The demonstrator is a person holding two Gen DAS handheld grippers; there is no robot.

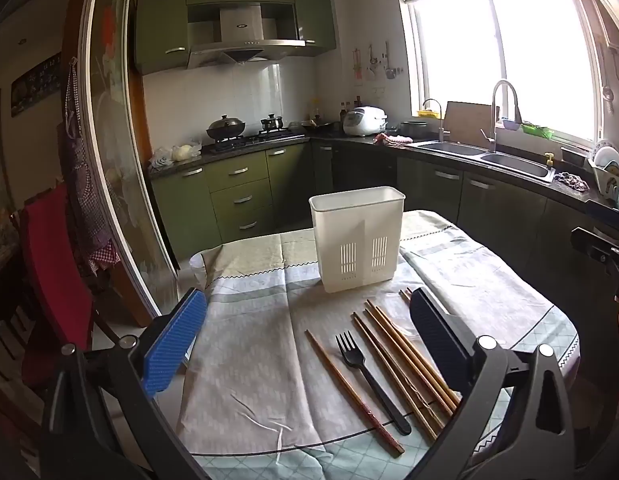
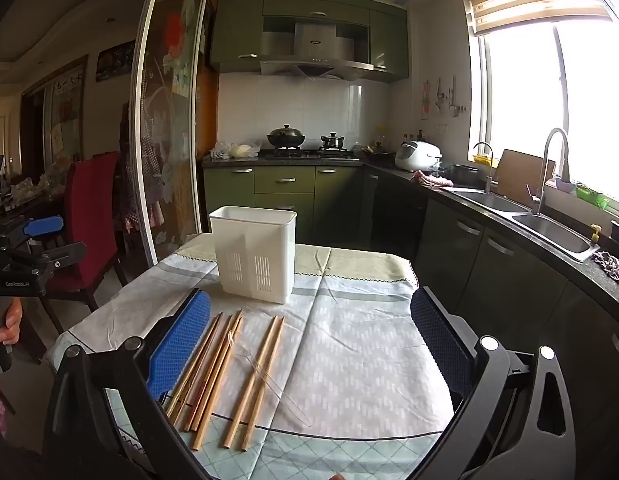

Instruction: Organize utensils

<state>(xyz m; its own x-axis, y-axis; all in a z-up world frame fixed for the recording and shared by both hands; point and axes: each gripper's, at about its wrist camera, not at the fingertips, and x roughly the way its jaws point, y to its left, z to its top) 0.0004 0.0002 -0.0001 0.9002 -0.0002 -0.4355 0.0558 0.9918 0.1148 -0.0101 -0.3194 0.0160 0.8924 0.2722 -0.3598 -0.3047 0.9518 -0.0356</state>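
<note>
A white slotted utensil holder (image 1: 356, 239) stands upright on the cloth-covered table (image 1: 245, 344); it also shows in the right wrist view (image 2: 253, 254). In front of it lie several brown chopsticks (image 1: 405, 360) and a black plastic fork (image 1: 367, 376). The right wrist view shows several chopsticks (image 2: 229, 376) and a clear plastic utensil (image 2: 269, 380) lying on the cloth. My left gripper (image 1: 309, 340) is open and empty above the fork and chopsticks. My right gripper (image 2: 309, 344) is open and empty above the cloth, its left finger over the chopsticks.
A red chair (image 1: 53, 280) stands left of the table by a glass sliding door (image 1: 109, 160). Green cabinets, a stove (image 1: 249, 136) and a sink (image 1: 489, 156) line the far walls. The left gripper shows at the left edge of the right wrist view (image 2: 33, 248).
</note>
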